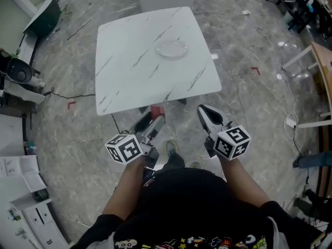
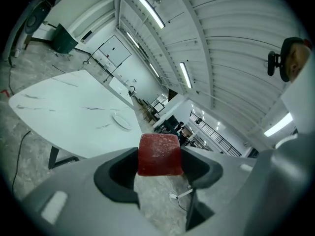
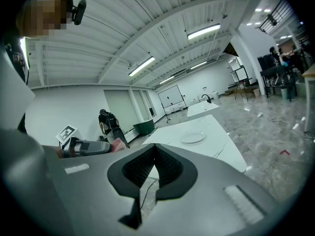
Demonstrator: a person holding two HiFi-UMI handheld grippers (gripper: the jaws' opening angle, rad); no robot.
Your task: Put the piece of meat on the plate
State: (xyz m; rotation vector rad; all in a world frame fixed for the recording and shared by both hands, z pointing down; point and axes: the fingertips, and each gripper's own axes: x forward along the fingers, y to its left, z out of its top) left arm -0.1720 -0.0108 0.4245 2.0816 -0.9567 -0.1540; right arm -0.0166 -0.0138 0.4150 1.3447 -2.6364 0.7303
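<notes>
Left gripper [image 1: 151, 121]: fingers clamped on the red piece of meat [image 2: 158, 154], held in the air just short of the worktop's [image 1: 129, 71] near edge. Plate [image 1: 171, 49] sits on the worktop's far half. Right gripper [image 1: 206, 114]: fingers closed together, gripping nothing.

Lab hall (ceiling strip lights [image 2: 151, 11])

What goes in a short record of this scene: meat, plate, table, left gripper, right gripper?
meat: red block, held just short of the table's near edge
plate: pale, empty, on the table's far half
table: white, marbled top
left gripper: shut on the meat
right gripper: jaws together, nothing between them
</notes>
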